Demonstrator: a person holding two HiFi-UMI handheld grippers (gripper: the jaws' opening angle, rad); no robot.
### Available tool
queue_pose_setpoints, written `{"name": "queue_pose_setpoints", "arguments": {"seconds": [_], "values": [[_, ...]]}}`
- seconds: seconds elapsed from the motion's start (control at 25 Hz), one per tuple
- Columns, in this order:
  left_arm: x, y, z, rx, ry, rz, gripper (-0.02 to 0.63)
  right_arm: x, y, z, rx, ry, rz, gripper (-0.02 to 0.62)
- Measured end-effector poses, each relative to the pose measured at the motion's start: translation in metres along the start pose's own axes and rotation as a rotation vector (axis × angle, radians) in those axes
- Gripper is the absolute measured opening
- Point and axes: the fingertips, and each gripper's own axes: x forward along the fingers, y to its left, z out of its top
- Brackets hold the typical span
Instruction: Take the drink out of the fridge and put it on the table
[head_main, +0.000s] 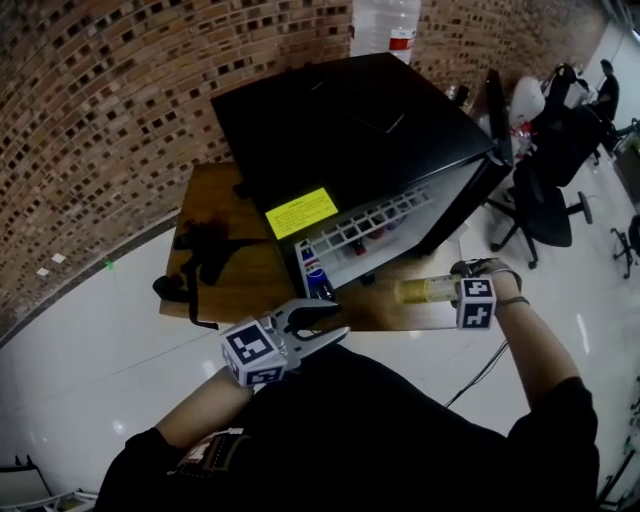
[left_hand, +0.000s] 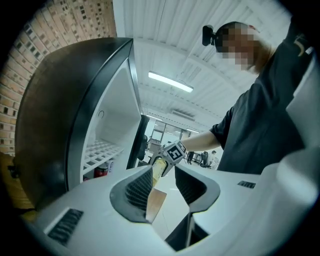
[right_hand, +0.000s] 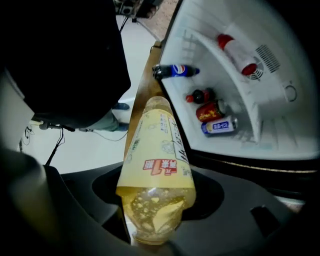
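**Yellow drink out of fridge, not yet on table**

Wooden table (head_main: 215, 200) carries a black fridge (head_main: 350, 130) over its back and right side, door swung open. Some black gear (head_main: 205, 250) sits near the left edge; can't tell what it is.

Left gripper (head_main: 318, 322) hovers off the table's near edge, jaws apart. Its own view shows nothing between them (left_hand: 162, 187), so it is released and idle.

Inside the fridge a Pepsi bottle (head_main: 315, 275) and a few cans (right_hand: 215, 117) are stored, not in play.

Yellow drink bottle (head_main: 428, 290) is clear of the fridge, over the near edge toward the right corner. Right gripper (head_main: 460, 290) is clenched on it near the base (right_hand: 157, 200), cap end leading away (right_hand: 156, 107).

Step, by my read: carry phase. Extraction is done, placement is pending.

The next move calls for:
- turning the wrist so the bottle's base faces down
- lowering it onto the bare wood strip in front of the open fridge
- easing the jaws off only once it stands

That strip looks narrow and the bottle is tall, so a tip off the near edge is the risk.
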Motion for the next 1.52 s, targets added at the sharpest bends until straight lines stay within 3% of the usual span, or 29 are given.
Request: {"name": "queue_pose_setpoints", "arguments": {"seconds": [0.24,0.44,0.72,0.92,1.36,1.52], "values": [[0.005,0.005,-0.027,-0.008,0.060,-0.011,0.143,0.048,0.032,-0.026,0.023,0.261,0.101,0.305],[0.007,-0.002,-0.033,-0.018,0.050,-0.046,0.143,0.068,0.039,-0.028,0.029,0.446,0.139,0.307],[0.007,-0.002,-0.037,-0.028,0.056,-0.050,0.143,0.059,0.041,-0.013,0.022,0.609,0.154,0.310],[0.006,-0.005,-0.037,-0.030,0.059,-0.048,0.143,0.044,0.034,0.006,-0.102,0.711,0.151,0.316],[0.005,-0.004,-0.036,-0.029,0.046,-0.042,0.143,0.064,0.020,0.046,-0.056,0.474,0.017,0.416],[0.001,-0.002,-0.034,-0.033,0.037,-0.041,0.143,0.053,0.009,0.068,0.027,0.289,-0.058,0.446]]}}
